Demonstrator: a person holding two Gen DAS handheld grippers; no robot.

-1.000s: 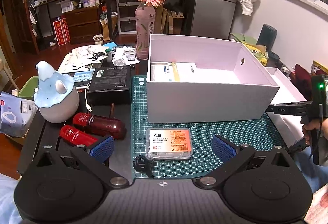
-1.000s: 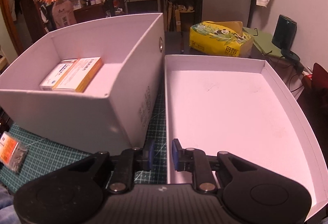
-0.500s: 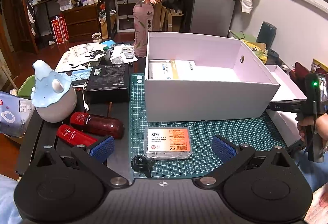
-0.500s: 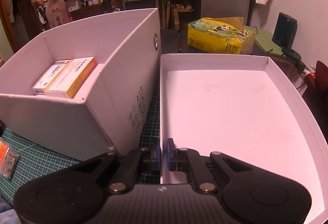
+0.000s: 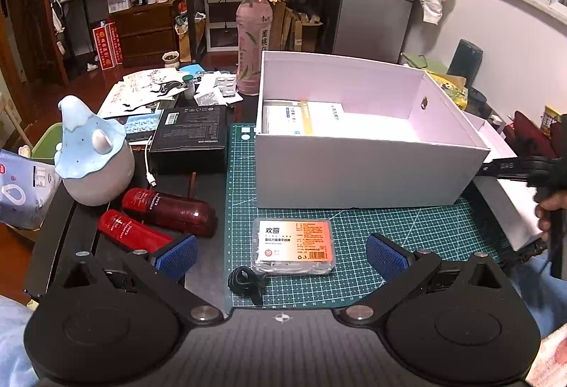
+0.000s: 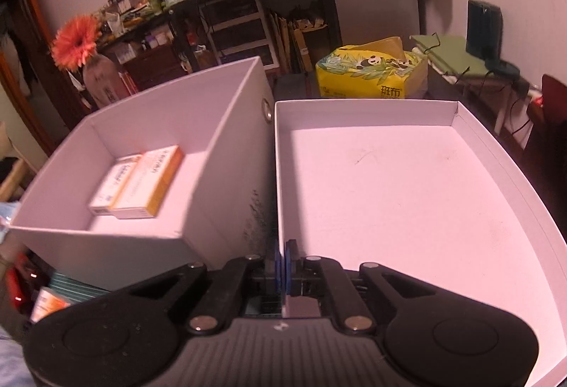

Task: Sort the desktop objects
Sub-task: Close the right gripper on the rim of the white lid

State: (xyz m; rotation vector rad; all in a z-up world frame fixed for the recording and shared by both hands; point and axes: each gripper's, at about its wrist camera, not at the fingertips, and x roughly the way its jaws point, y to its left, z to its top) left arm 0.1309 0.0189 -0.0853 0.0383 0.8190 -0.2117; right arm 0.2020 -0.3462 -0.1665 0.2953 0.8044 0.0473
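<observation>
In the left wrist view my left gripper (image 5: 281, 256) hangs open over a clear plastic case with an orange label (image 5: 294, 245) on the green cutting mat (image 5: 407, 220). Behind it stands the white box (image 5: 354, 174) with two medicine boxes (image 5: 301, 118) inside. In the right wrist view my right gripper (image 6: 283, 261) is shut on the left wall of the shallow white lid (image 6: 389, 192), right beside the white box (image 6: 212, 139). The medicine boxes (image 6: 141, 185) lie in that box's far left part. The lid holds nothing.
Two red bottles (image 5: 166, 210), a blue and white humidifier (image 5: 92, 153) and a black carton (image 5: 191, 132) stand left of the mat. A pink bottle with a flower (image 5: 253, 47) is behind. A small black clip (image 5: 244, 280) lies by the case. A yellow tissue pack (image 6: 372, 72) sits beyond the lid.
My right gripper's pads closed onto the lid's left wall, then the gripper rolled and rose a little with it. The left gripper and the case stayed where they were.
</observation>
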